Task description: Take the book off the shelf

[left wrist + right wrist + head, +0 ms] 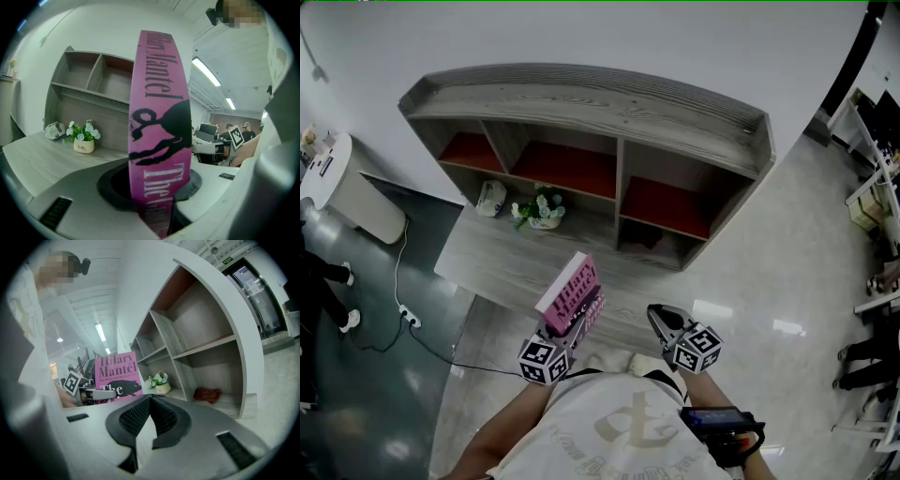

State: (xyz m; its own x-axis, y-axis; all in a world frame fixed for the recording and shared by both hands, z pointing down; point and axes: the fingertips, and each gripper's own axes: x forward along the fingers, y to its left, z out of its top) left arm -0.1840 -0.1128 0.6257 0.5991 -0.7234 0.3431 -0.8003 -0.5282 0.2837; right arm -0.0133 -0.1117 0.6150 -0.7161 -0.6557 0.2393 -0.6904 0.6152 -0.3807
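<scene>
Off the shelf [581,98], the left hand-held gripper [575,330] pinches the pink book [570,292] only at its bottom edge, so it may tip; the right hand-held gripper [662,315] is closed, empty.

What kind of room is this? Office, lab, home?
Probably an open-plan office or lab: desks with monitors and people in the background, ceiling strip lights, and a wooden shelf unit against a bare white wall.

A pale wood-grain tabletop [502,267] carries a grey wooden shelf [609,98] along its far edge. At the shelf's foot, on the tabletop, stands a small pot of flowers [542,211], with a pale cap [491,198] just beside it. A red cloth [207,394] lies in the lower right compartment.
</scene>
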